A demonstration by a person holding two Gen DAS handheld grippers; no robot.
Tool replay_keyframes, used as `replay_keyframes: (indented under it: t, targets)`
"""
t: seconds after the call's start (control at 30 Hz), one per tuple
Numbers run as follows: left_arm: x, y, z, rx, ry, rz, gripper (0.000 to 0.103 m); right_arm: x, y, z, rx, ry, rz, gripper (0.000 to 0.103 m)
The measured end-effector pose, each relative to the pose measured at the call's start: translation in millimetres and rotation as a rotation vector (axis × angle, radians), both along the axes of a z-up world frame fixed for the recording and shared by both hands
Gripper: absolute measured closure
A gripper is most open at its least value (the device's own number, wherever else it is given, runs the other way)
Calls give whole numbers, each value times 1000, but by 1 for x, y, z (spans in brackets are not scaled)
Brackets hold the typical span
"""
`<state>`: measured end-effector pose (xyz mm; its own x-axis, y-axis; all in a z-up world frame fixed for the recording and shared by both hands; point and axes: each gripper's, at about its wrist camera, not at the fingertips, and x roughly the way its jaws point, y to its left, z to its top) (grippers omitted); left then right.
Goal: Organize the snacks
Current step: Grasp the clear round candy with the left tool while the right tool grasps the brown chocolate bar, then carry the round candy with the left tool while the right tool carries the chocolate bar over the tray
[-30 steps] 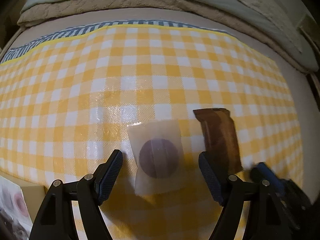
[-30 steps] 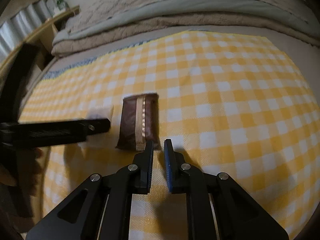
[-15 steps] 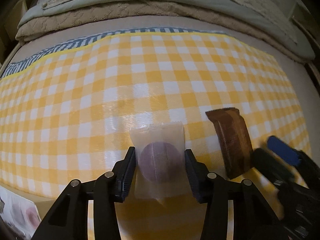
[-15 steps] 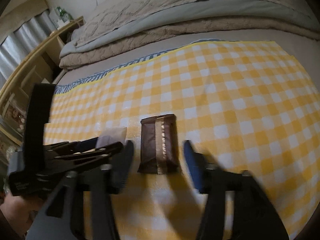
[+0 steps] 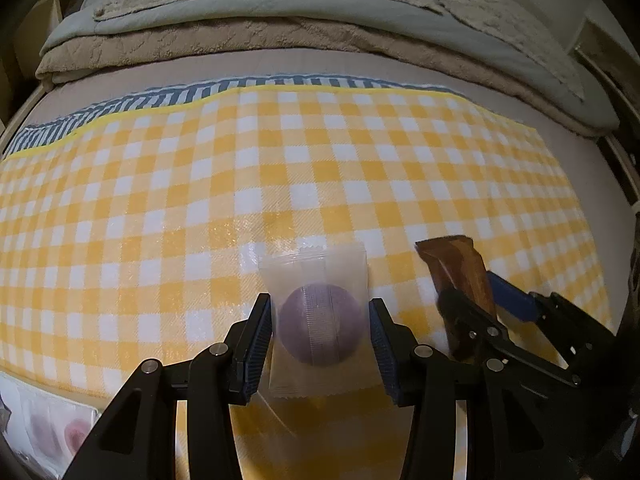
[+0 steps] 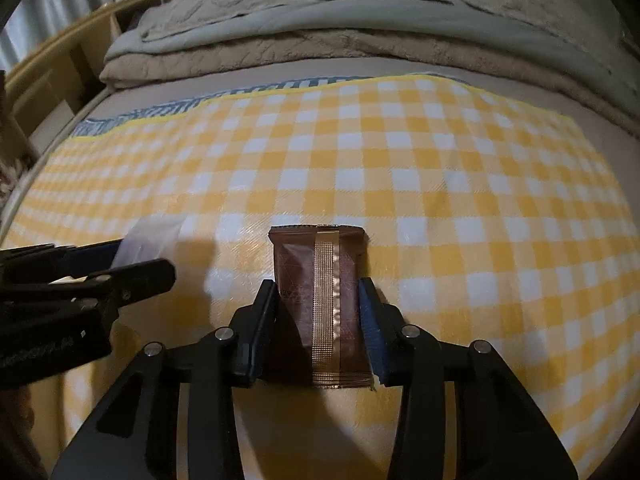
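On the checked cloth [image 5: 168,208], left gripper [image 5: 320,322] pinching the clear purple-snack packet [image 5: 318,312], right gripper [image 6: 318,312] just closing, seemingly clamped, on the brown bar [image 6: 320,280]: lift level, slowly.

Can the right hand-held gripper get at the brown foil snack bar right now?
Probably yes: the right hand-held gripper has already closed on the brown foil snack bar, with nothing between.

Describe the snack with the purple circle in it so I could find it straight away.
Start at the yellow-and-white checked cloth spread below the folded blankets. Near its front edge, between the left gripper fingers, sits a frosted see-through packet holding one round purple piece. The brown foil wrapper on its right, in the right gripper, is long, dark and opaque.
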<state>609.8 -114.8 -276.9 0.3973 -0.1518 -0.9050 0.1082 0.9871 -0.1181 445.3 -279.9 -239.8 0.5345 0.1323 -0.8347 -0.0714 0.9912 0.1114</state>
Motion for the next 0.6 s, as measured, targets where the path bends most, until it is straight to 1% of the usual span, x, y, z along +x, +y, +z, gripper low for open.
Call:
replay_keyframes:
  t: [0.1, 0.2, 0.3, 0.5, 0.6]
  targets:
    - [-11, 7, 11, -36, -9, 9, 57, -6, -7, 9, 27, -6, -21, 62]
    - [-25, 11, 30, -52, -29, 9, 57, -15, -11, 29, 41, -36, -40, 62]
    - [-41, 16, 57, -59, -69, 5, 57, -27, -12, 55, 73, -56, -47, 62]
    - [-77, 33, 119, -60, -140, 7, 57, -51, 2, 103, 55, -99, -17, 62]
    - [-98, 44, 144, -57, -167, 10, 57, -64, 13, 126, 43, -116, 2, 62]
